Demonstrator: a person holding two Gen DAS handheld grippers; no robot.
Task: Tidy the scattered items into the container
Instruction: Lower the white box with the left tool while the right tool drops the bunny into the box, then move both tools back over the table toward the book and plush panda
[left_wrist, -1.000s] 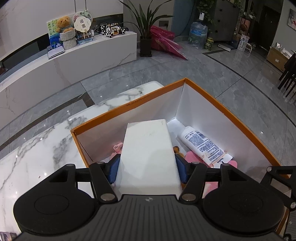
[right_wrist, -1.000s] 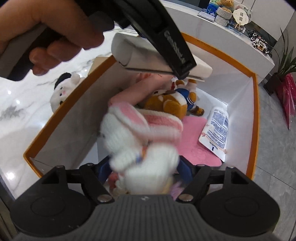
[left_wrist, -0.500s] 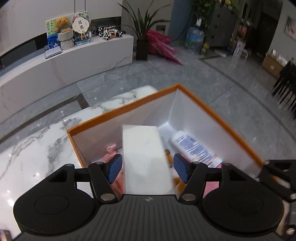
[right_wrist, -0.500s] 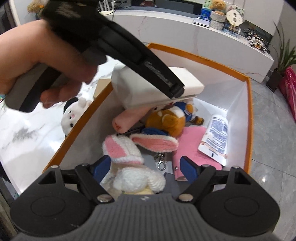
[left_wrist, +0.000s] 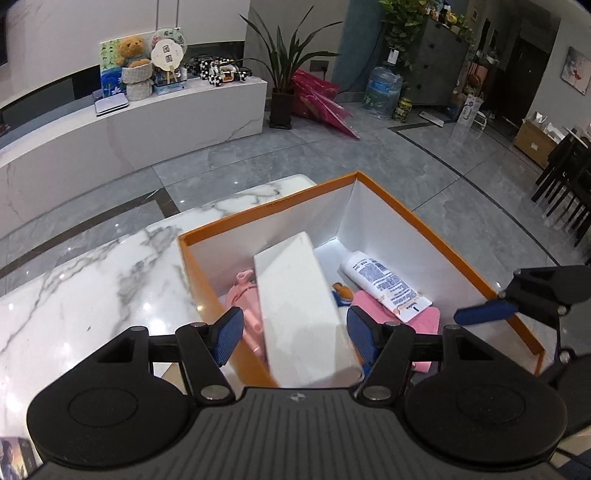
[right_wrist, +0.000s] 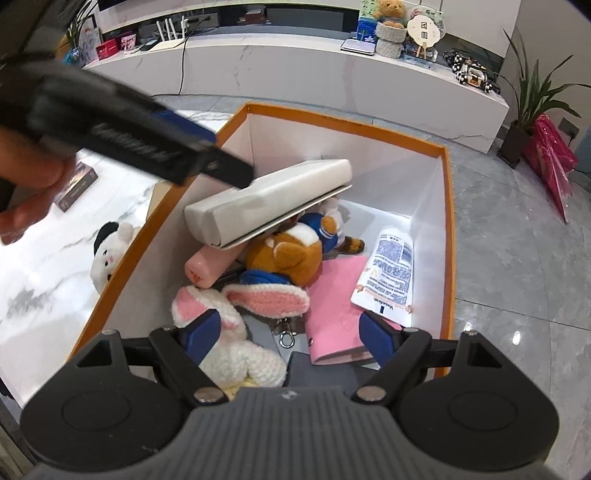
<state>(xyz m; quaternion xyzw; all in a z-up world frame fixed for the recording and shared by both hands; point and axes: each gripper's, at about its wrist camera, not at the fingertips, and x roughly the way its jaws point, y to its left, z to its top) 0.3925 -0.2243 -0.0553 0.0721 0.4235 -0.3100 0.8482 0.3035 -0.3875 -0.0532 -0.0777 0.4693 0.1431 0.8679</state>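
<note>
The orange-rimmed white container (left_wrist: 266, 206) (right_wrist: 332, 118) holds several items. A white box (left_wrist: 299, 295) (right_wrist: 266, 199) leans in it on a brown bear plush (right_wrist: 291, 254). My left gripper (left_wrist: 294, 336) hangs open above the box's near end, its pads clear of both sides; it also crosses the right wrist view as the left gripper (right_wrist: 147, 147). A white-and-pink bunny plush (right_wrist: 225, 332) lies on the container floor. My right gripper (right_wrist: 290, 334) is open over it, the left pad close beside the bunny. A lotion tube (left_wrist: 384, 284) (right_wrist: 388, 273) rests on a pink wallet (right_wrist: 340, 306).
On the marble table (left_wrist: 92, 288) outside the container's left wall sit a white plush with black ears (right_wrist: 107, 251) and a small dark box (right_wrist: 77, 188). A pink tube-shaped item (right_wrist: 207, 266) lies under the white box. Grey floor lies beyond the table edge.
The left gripper opened and let go of the white box, which dropped to lean inside the container, and the gripper drew back. The right gripper let go of the bunny, which fell onto the container floor.
</note>
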